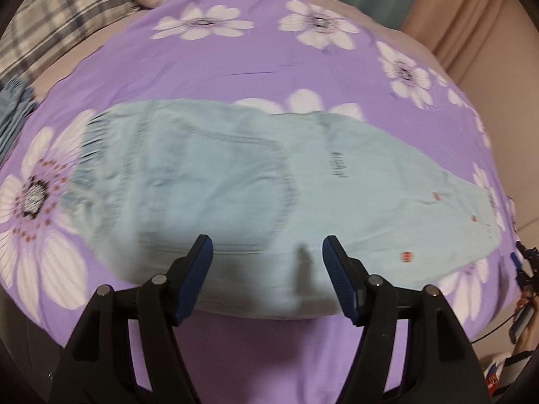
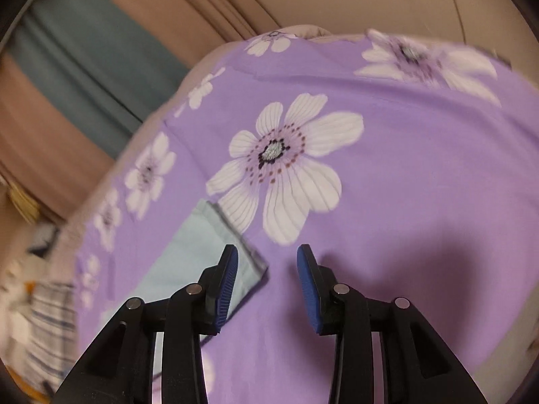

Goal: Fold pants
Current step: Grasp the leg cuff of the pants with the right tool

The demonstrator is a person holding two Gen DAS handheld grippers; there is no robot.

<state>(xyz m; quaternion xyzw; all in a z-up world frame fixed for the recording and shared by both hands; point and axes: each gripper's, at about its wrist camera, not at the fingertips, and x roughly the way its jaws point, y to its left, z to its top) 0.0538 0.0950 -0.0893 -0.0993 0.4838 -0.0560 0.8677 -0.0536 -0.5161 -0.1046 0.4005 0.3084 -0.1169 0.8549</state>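
I see the pants (image 1: 242,181) lying flat along the purple flowered bed (image 1: 256,57), apparently already halved lengthwise. Light denim, soft and limp, I judge; I'd pinch the firm hem (image 2: 232,232) or the elastic waistband (image 1: 84,155). My left tool (image 1: 267,252) and right tool (image 2: 267,262) both gape, gripping nothing.

Blurred at nine o'clock: pants (image 1: 209,181) waistband, gathers smeared. Cut off at three o'clock: dark rig (image 1: 524,269), unidentifiable. In right wrist view, pants (image 2: 188,252) partly hidden behind gripper finger.
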